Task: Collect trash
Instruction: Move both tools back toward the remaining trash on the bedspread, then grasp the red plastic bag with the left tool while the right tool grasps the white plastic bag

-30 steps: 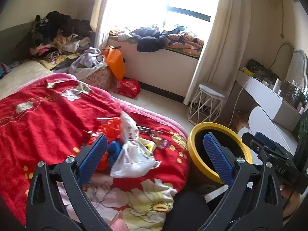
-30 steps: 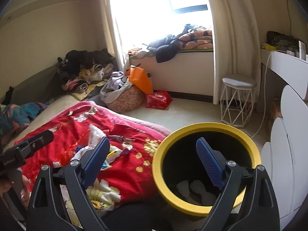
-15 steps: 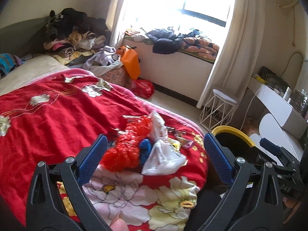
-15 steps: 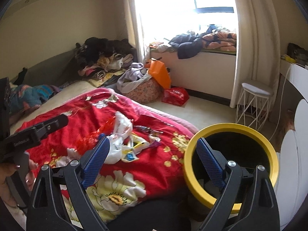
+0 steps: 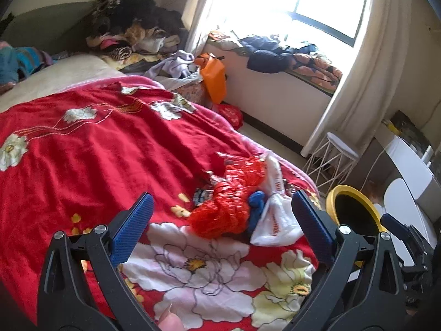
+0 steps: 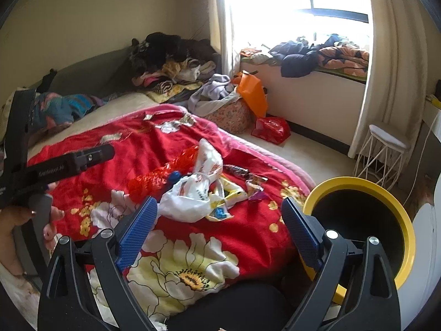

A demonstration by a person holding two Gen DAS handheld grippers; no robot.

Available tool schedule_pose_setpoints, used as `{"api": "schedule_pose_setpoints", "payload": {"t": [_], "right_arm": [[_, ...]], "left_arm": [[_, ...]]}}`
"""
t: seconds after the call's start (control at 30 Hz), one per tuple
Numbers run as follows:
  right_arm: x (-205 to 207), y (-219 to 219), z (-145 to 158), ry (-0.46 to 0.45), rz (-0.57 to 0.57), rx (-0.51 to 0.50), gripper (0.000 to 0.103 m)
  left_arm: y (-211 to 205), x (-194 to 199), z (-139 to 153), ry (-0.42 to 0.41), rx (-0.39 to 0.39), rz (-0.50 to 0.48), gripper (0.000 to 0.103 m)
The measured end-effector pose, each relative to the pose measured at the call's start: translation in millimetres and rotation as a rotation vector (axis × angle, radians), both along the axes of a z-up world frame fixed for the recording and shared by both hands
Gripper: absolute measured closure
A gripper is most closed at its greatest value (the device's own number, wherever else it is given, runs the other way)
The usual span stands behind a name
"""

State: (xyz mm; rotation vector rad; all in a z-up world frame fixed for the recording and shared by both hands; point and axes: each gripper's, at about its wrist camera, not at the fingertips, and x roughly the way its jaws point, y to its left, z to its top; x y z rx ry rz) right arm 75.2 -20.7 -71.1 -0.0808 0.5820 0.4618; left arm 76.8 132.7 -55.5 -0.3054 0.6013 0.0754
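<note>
Two grippers hang over the foot of the bed, both with their blue-padded jaws spread wide and nothing between them. The left gripper (image 5: 222,222) points at a heap of trash on the red floral blanket (image 5: 82,149): a crumpled red plastic bag (image 5: 228,207), a white plastic bag (image 5: 275,215) lying against its right side, and a small blue thing (image 5: 256,207) wedged between the two, too bunched up for me to say what it is. From the right gripper (image 6: 219,222) the same heap sits just ahead of the pads, with the white plastic bag (image 6: 193,193) nearest, the red plastic bag (image 6: 162,173) behind it to the left, and a few loose snack wrappers (image 6: 242,182) scattered to the right. The yellow-rimmed bin (image 6: 363,220) stands on the floor right beside the corner of the bed, close to the right gripper's right pad; its inside is dark. A hand (image 6: 16,220) grips the left tool's handle at the left edge of the right wrist view. Farther off, a white wire stool (image 6: 383,149) stands by the curtain, and an orange bag (image 6: 252,93) leans on a pile of clothes under the window.
</note>
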Motion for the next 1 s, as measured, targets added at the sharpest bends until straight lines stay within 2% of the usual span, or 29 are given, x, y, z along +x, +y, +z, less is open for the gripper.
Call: {"api": "schedule_pose_setpoints", "payload": {"t": [0.5,0.87,1.0], "right_arm": [[15,35,-18,0.036,0.082,-0.047,0.014],[42,53,-36,0.083,0.115,-0.064,0.014],[51,55,-41,0.108,0.112,-0.057,0.015]], "left_arm": [[26,0,-19,0.063,-0.039,0.021,0.011],[27,12,-37,0.122,-0.110,-0.042,0.036],[27,19,-44,0.142,-0.115,-0.054,0.041]]}}
